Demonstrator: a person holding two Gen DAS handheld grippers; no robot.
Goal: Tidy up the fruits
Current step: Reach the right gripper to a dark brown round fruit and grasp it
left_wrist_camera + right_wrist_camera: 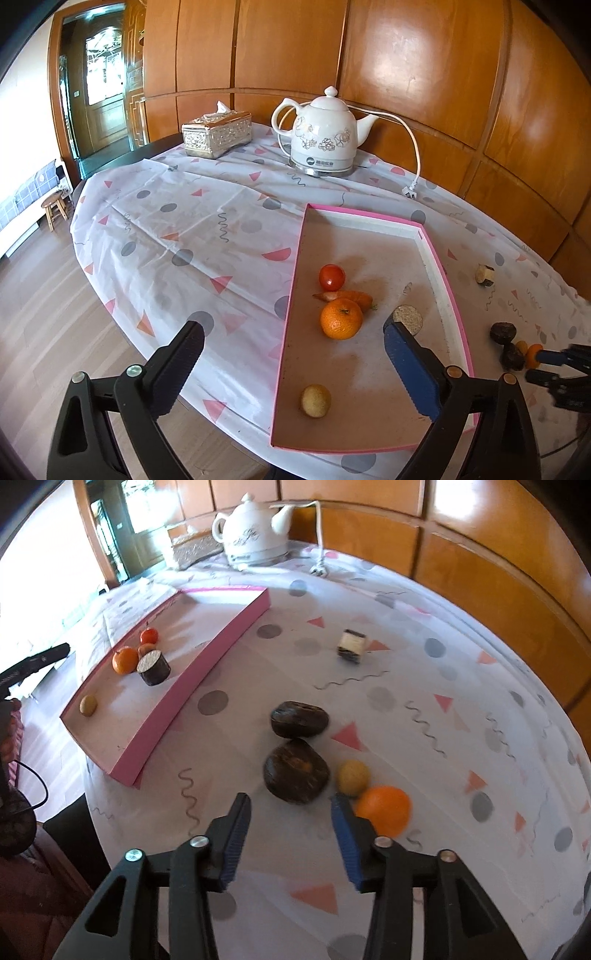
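Observation:
A pink tray (291, 277) (207, 657) holds a tomato (331, 277), a carrot (345, 296), an orange (341, 318) (125, 660), a round brown slice (408, 318) (153, 669) and a small yellow fruit (315, 400) (88, 705). My left gripper (291, 338) hangs wide open over the tray's near end, holding nothing. On the cloth lie two dark brown fruits (299, 719) (295, 770), a small yellow fruit (352, 772), an orange (384, 809) and a cut piece (352, 645). My right gripper (290, 805) is open just short of the nearer dark fruit, its right finger beside the orange.
A white ceramic kettle (325, 133) (255, 535) with its cord and plug (408, 192) stands at the back of the table, a silver tissue box (216, 134) to its left. Wood panelling runs behind. The table edge falls to a wooden floor on the left.

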